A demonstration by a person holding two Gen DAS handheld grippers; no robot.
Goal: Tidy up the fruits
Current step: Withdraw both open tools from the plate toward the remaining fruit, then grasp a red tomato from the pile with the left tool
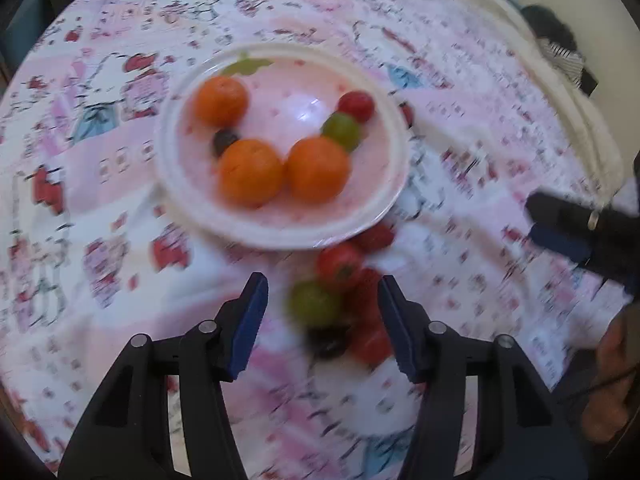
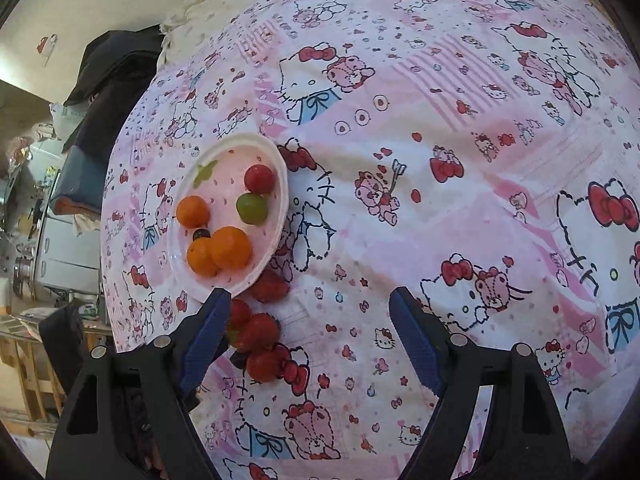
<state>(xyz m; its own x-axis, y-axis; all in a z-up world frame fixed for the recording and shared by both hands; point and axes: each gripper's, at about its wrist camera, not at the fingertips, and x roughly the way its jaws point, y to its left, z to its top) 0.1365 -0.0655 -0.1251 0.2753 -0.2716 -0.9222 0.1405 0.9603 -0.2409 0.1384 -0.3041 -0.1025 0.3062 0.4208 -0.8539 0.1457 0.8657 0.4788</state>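
Blue-padded fingers of the left gripper point(image 1: 322, 312) stand spread apart with nothing clasped, framing a blurred cluster of loose fruit on the printed cloth point(image 1: 100, 184): a green grape point(image 1: 314, 304), a dark grape point(image 1: 330, 340), a cherry tomato point(image 1: 340, 264) and strawberries point(image 1: 370, 320). The right gripper point(image 2: 310, 320) is likewise spread wide and empty; its left finger lies just beside the same cluster, and whether it touches is unclear. Just beyond the cluster sits the pink plate point(image 1: 384, 208), its near rim beside a further strawberry point(image 2: 270, 286). On the plate lie three oranges point(image 1: 250, 172), a green grape point(image 1: 341, 130), a red tomato point(image 1: 356, 106) and a small dark grape point(image 1: 225, 140) between two oranges.
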